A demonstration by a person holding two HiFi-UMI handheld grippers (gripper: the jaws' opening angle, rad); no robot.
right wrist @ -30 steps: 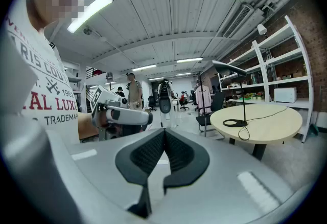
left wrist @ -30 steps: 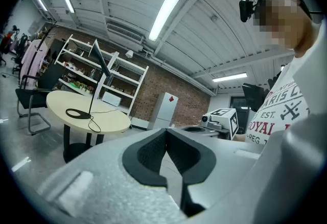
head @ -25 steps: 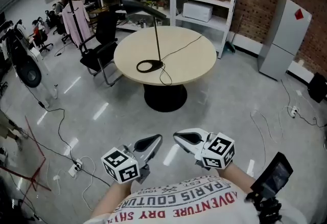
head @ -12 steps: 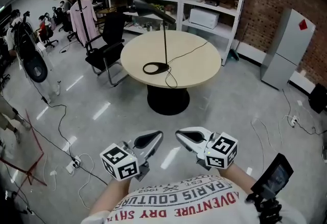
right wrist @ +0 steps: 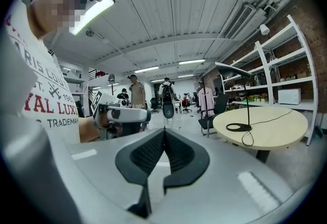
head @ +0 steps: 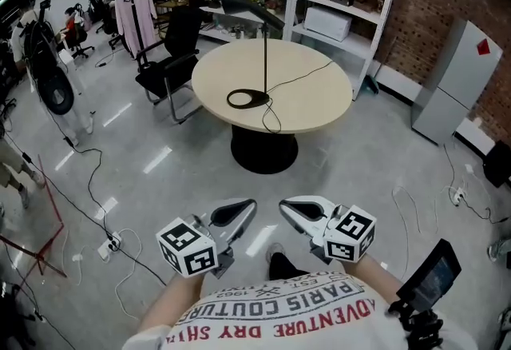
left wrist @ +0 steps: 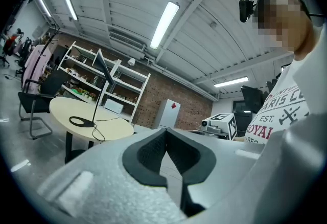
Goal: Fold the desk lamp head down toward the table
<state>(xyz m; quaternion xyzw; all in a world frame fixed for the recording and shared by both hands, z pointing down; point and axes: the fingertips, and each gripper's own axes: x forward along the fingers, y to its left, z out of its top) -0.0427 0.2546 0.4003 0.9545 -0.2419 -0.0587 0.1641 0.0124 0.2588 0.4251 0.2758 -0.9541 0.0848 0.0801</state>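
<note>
Your left gripper point(head: 239, 211), grey with black pads and a marker cube, has its jaws pressed fully together with nothing between them. Your right gripper point(head: 294, 209) is the same: jaws closed tip to tip and empty. You hold both side by side close to your chest, touching nothing. The thin black desk lamp point(head: 265, 53) stands upright on the round beige table point(head: 319, 93), well apart from both grippers, with its head raised at the top of the stem.
</note>
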